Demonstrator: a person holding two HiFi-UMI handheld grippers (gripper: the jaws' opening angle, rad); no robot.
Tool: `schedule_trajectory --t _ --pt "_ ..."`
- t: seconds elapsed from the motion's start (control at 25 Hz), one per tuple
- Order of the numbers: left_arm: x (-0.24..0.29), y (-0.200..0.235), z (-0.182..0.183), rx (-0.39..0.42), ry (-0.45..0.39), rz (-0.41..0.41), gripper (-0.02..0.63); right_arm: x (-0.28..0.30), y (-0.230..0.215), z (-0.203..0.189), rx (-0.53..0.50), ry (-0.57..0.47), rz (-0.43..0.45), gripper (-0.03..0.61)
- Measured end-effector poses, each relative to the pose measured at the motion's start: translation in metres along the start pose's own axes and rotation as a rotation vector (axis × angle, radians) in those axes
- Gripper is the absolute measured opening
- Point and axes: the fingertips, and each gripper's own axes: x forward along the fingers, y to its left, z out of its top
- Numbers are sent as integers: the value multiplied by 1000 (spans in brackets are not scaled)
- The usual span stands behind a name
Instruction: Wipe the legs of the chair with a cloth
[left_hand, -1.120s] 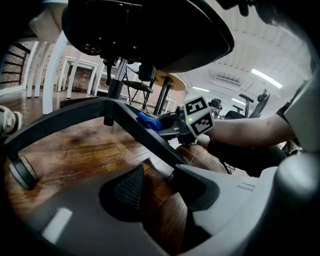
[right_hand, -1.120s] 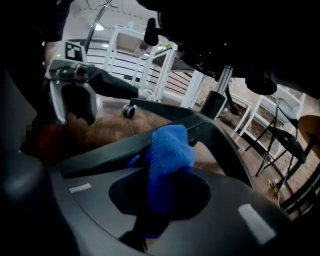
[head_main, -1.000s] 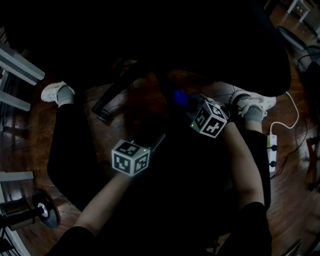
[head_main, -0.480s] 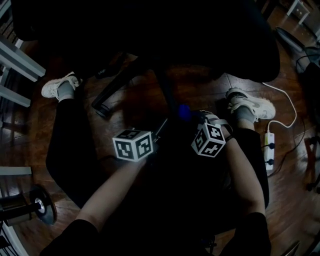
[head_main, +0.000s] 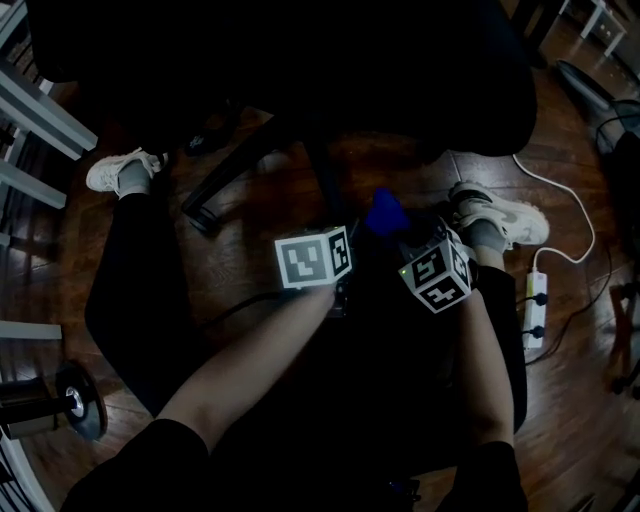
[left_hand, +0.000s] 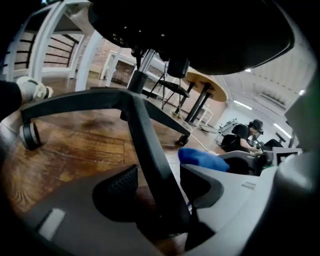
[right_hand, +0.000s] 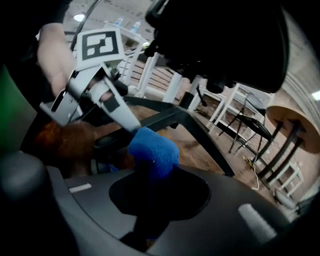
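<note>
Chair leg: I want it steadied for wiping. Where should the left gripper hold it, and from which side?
Probably its straight bar, from above, jaws across the narrow width: the chair leg runs low over the floor with bare sides. The left gripper, jaws just opening, straddles it there.

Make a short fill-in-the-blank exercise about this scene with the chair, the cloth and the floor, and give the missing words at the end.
1. The right gripper is shut on a cloth whose colour is ____.
2. The floor under the chair is made of ____.
3. The shoe nearest the white power strip is the person's ____ one.

Missing words: blue; wood; right.
</note>
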Motion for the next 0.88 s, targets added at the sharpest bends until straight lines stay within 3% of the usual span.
schedule_trajectory --t 0.08,0.16,0.24,0.4,0.72,0.88 --pt "13 -2 -1 1 3 87 247 -9 -17 1 89 -28 -45 78" --pt "21 4 0 72 0 179 249 -15 -27 0 149 -43 -77 78" --pt "23 10 1 110 -6 208 241 -18 -31 0 186 -52 -97 78" --pt "22 9 2 109 -20 178 242 -19 -25 -2 233 -60 -94 78" --pt "27 6 0 181 51 104 267 -6 5 3 145 29 -73 78" --pt "26 7 2 159 15 85 267 -7 3 2 185 53 -109 78"
